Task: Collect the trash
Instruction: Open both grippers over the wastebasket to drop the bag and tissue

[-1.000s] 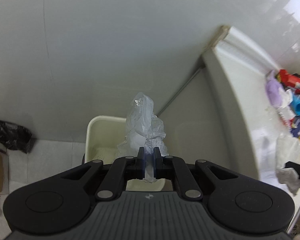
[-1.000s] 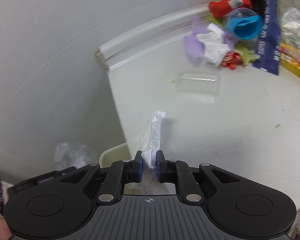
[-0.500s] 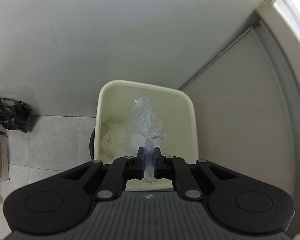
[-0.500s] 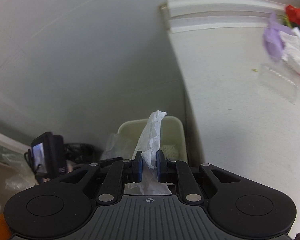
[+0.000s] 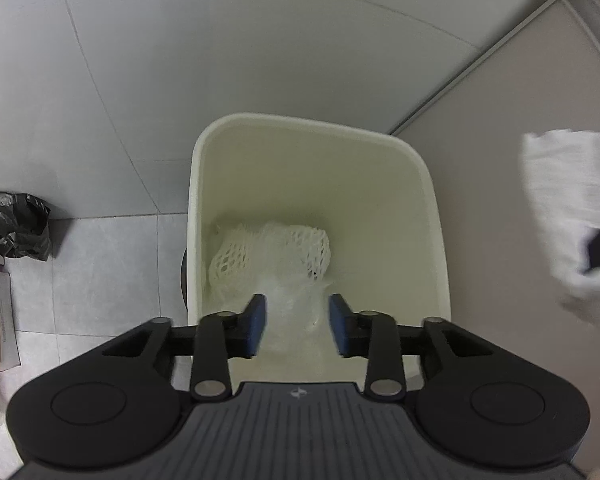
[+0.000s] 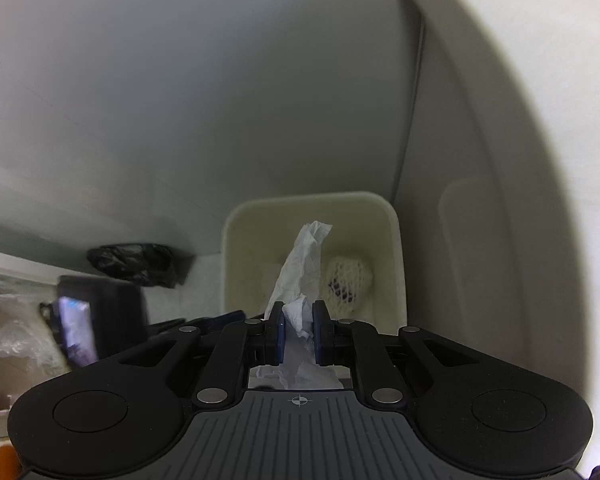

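Tissue (image 6: 300, 276), clenched in the right gripper (image 6: 297, 332) at lower centre, may snag when dropped into the bin (image 6: 235, 240); left gripper (image 5: 297, 326) fingers have just spread, releasing plastic wrap (image 5: 291, 320).

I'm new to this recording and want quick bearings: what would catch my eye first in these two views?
The cream bin fills the middle of the left wrist view, with a white foam net at its bottom. The left gripper hangs over it, its fingers just opened and clear plastic blurred between them. In the right wrist view, the right gripper pinches a crumpled white tissue above the same bin.
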Available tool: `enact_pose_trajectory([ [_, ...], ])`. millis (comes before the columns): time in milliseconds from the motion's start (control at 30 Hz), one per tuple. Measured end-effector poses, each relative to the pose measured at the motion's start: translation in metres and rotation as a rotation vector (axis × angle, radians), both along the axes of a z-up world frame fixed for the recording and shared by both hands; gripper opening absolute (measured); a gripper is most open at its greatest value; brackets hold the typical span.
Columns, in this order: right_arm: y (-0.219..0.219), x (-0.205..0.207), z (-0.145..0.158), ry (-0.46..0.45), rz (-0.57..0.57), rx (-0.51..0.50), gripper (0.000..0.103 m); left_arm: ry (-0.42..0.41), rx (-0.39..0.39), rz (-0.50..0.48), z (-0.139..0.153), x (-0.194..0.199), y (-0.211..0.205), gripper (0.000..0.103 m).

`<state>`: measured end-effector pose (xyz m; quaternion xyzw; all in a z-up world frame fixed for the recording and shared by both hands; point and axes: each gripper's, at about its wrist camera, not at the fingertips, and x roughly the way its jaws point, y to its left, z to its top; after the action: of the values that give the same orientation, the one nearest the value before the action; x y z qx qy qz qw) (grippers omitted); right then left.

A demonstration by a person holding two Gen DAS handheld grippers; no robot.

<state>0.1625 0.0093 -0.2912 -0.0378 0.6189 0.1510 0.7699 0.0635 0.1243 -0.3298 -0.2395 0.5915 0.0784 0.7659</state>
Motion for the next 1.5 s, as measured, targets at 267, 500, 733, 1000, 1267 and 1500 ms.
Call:
enact_pose_trajectory([
  [267, 0.008, 0.013, -0.056, 0.093, -0.001, -0.089, 0.013, -0.005, -0.025, -0.022, -0.003, -0.012, 0.0, 0.059],
  [500, 0.015, 0.018, -0.098, 0.187, 0.013, -0.17, 0.018, -0.014, -0.019, -0.098, 0.002, -0.017, -0.006, 0.068],
  [733, 0.015, 0.031, -0.119, 0.259, -0.006, -0.206, 0.047, -0.01, -0.022, -0.116, 0.002, -0.022, -0.009, 0.071],
  [1000, 0.012, 0.028, -0.113, 0.248, 0.018, -0.207, 0.07, 0.003, -0.024, -0.115, -0.002, -0.021, -0.009, 0.072],
  [1267, 0.019, 0.029, -0.111, 0.236, 0.046, -0.193, 0.073, -0.005, -0.01, -0.116, 0.003, -0.022, -0.012, 0.076],
  [1500, 0.019, 0.029, -0.089, 0.199, 0.067, -0.161, 0.073, -0.03, 0.008, -0.125, 0.016, -0.031, -0.008, 0.082],
])
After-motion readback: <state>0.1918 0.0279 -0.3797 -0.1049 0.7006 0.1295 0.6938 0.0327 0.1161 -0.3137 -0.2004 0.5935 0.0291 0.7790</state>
